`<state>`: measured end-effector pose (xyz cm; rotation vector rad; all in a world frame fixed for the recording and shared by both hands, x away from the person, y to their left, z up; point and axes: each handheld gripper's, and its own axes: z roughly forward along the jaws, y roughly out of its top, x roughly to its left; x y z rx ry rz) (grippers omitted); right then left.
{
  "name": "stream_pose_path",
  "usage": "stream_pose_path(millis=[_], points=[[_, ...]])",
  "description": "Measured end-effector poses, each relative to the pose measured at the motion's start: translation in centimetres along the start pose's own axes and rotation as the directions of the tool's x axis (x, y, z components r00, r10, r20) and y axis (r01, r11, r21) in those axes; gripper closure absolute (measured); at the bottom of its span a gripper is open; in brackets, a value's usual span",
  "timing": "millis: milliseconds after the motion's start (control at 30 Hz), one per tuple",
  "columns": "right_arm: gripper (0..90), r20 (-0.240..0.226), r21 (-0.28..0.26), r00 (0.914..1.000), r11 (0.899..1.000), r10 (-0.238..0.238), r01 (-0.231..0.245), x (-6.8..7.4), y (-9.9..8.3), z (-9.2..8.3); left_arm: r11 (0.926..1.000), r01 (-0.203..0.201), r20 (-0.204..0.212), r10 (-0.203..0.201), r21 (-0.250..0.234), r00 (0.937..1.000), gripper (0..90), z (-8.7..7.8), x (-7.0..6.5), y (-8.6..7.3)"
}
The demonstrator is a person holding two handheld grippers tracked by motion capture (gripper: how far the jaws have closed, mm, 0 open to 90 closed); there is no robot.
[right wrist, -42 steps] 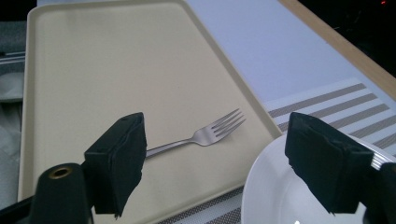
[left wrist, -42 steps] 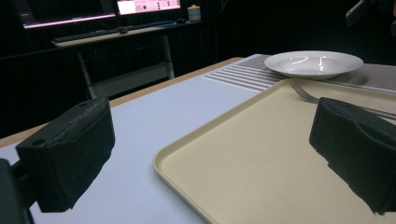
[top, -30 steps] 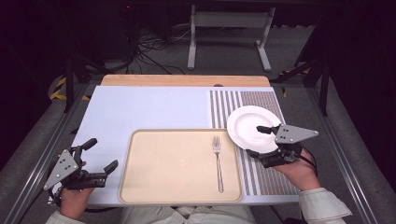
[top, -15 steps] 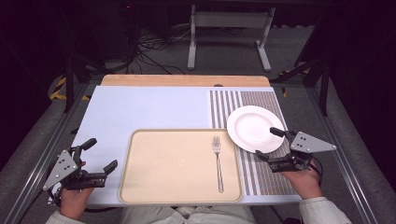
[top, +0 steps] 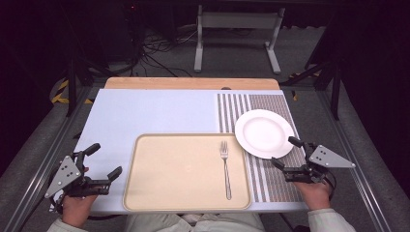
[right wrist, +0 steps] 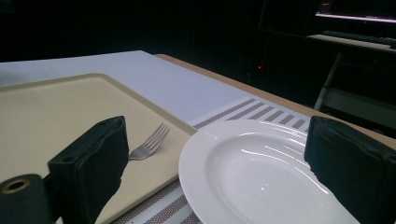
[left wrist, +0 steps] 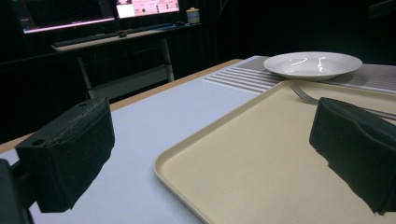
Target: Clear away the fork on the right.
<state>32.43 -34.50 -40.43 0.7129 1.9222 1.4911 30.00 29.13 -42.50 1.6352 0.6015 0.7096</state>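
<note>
Nearest, item one: my left gripper [top: 102,162], jaws spread and empty, resting off the near-left corner of the beige tray [top: 169,193]. Item two: my right gripper [top: 286,153], jaws likewise spread with nothing between them, sitting just short of the white plate's [top: 264,133] near rim. Item three: the tray, bare except for a fork [top: 226,168] lying lengthwise along its right side, tines pointing away from me. Item four: the plate, empty, on the striped placemat [top: 263,181], just beside the tray's far-right corner. I judge the fork as placed and the plate as released or not yet gripped; nothing is in hand. Farthest: lit monitors [left wrist: 144,7] on a desk, their text too small to read. No brands or labels anywhere.
</note>
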Motion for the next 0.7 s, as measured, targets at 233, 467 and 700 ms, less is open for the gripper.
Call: stream_pose_path(millis=[233, 467, 700], points=[[6.4, 0.023, -0.037, 0.9985, 0.998, 0.049, -0.048, -0.4, -1.6, -0.7, 0.9999, 0.013, 0.011, -0.013, -0.007, 0.9999, 0.6, -0.1, 0.3, 0.0], [6.3, 0.027, -0.016, 0.998, 0.998, 0.057, -0.057, -0.5, -2.3, -0.1, 0.9989, 0.037, 0.022, -0.036, -0.028, 0.9991, 0.2, -0.3, 0.7, -0.1], [6.2, 0.044, 0.001, 0.9971, 0.998, 0.063, -0.063, -0.6, -2.4, 0.1, 0.9979, 0.054, 0.021, -0.054, -0.036, 0.9983, 0.2, -0.4, 0.9, -0.2]])
